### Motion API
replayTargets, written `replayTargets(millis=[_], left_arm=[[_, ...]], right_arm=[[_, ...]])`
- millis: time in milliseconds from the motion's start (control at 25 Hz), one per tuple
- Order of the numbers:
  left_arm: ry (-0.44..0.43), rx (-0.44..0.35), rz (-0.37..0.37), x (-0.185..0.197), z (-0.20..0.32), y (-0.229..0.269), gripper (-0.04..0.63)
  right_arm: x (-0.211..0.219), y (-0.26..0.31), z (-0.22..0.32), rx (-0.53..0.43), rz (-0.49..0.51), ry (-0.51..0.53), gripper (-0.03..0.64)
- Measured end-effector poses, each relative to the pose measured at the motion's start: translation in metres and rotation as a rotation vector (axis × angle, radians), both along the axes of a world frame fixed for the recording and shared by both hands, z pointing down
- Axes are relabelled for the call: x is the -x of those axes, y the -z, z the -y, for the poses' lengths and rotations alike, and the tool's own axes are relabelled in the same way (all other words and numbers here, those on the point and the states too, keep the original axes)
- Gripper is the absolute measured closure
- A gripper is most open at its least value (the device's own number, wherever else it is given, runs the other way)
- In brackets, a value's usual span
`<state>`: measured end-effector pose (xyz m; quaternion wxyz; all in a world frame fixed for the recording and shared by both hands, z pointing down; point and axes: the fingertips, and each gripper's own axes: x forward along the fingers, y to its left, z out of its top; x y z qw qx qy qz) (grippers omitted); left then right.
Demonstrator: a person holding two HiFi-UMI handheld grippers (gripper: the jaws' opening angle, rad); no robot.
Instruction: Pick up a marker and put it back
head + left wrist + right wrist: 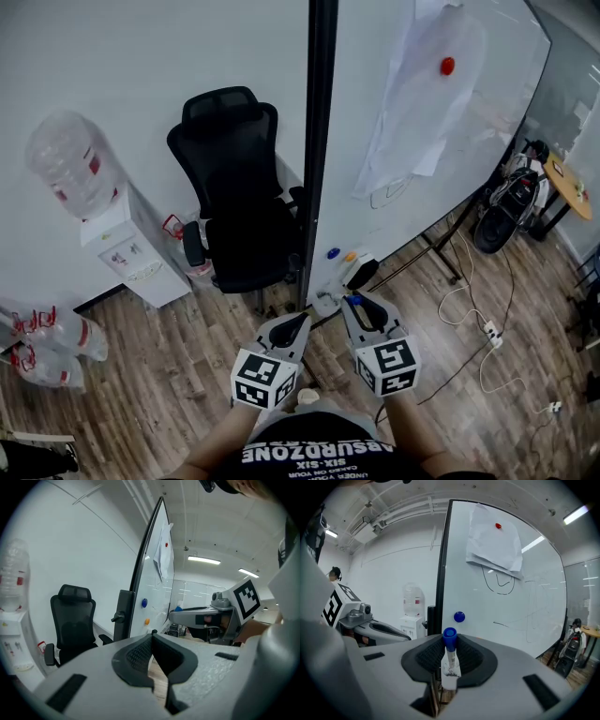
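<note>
A: What stands left of the whiteboard (469, 141)?
B: Black office chair (230, 187), just beside its frame. Further left, a water dispenser (127, 246) with a bottle (70, 161) on top.
A: On the board?
B: Paper sheets (412, 112) under a red magnet (447, 66); blue magnet (333, 253) and orange magnet (350, 256) low down. Power strip (489, 333) on the wood floor (169, 375).

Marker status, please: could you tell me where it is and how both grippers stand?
Right gripper shut on blue-capped marker. Left gripper shut, empty. Whiteboard ahead, nothing seen between.
</note>
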<state>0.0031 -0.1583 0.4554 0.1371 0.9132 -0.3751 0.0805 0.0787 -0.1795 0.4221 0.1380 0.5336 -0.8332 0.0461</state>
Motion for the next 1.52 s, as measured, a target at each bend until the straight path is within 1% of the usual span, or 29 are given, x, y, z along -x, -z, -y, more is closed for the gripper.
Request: replayTargets(millis=[560,840,1200,1520], left_arm=[[0.041,0.011,0.011,0.014,0.010,-0.005,0.588],[0.044,0.021,0.017,0.016,0.011,-0.009,0.588],[0.053,0.030,0.022,0.020,0.013,-0.011,0.588],[0.052,0.032,0.024,0.020,0.014,-0.012,0.588]], right_arm=[[0.008,-0.033,0.025,0.062,-0.030,0.023,0.545],[0.006,-0.059,0.037,0.115,-0.045,0.021,0.545],[0.006,-0.084,0.041,0.164,-0.066,0.020,0.545],[0.005,-0.096,0.042,0.185,-0.062,0.017,0.545]])
